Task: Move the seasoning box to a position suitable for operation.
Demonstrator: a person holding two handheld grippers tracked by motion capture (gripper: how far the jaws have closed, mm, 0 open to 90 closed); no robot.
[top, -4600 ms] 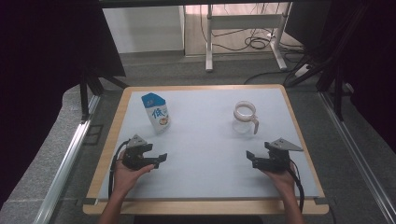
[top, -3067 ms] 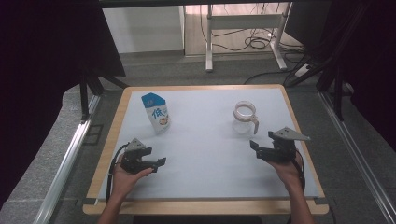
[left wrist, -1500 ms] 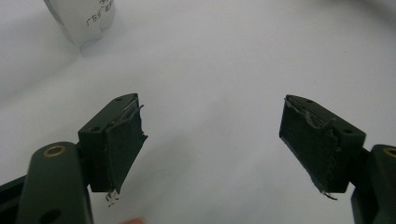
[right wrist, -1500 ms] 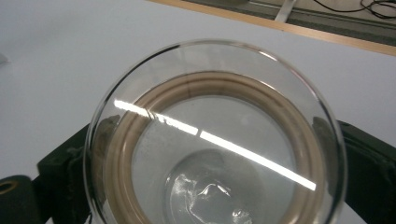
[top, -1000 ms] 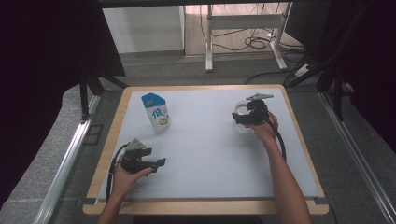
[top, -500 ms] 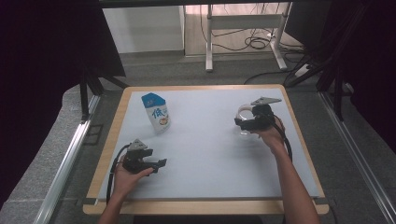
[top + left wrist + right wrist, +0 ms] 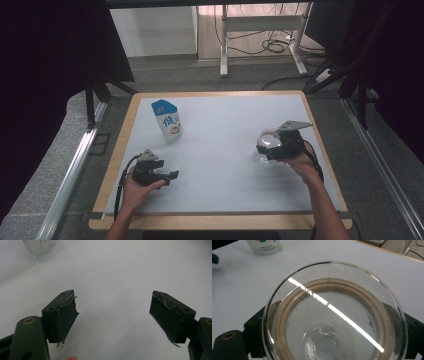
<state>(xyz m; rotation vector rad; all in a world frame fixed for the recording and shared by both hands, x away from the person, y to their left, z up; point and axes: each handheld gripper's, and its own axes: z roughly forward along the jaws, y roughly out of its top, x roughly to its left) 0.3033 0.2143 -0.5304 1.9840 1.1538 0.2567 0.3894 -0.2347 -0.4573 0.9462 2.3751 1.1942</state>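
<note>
A clear glass jar [image 7: 265,159] with a tan band at its neck is held over the right side of the white table mat [image 7: 225,120]. My right gripper [image 7: 264,147] is shut on it. In the right gripper view the jar [image 7: 332,315] is seen from above its wide mouth, with a black jaw on each side of it. A blue and white milk carton [image 7: 167,120] stands at the back left, and its base [image 7: 264,246] shows at that view's top. My left gripper [image 7: 170,176] rests near the front left, open and empty [image 7: 112,307], with the carton's corner [image 7: 40,245] beyond it.
A wooden rim [image 7: 215,93] frames the mat. Beyond the table are a grey floor, a white desk frame [image 7: 260,30] and cables [image 7: 277,47]. A metal rail [image 7: 75,170] runs along the left side.
My right gripper went from the front right to the jar at the back right, closed on it, and has carried it toward the front. The left gripper stayed put.
</note>
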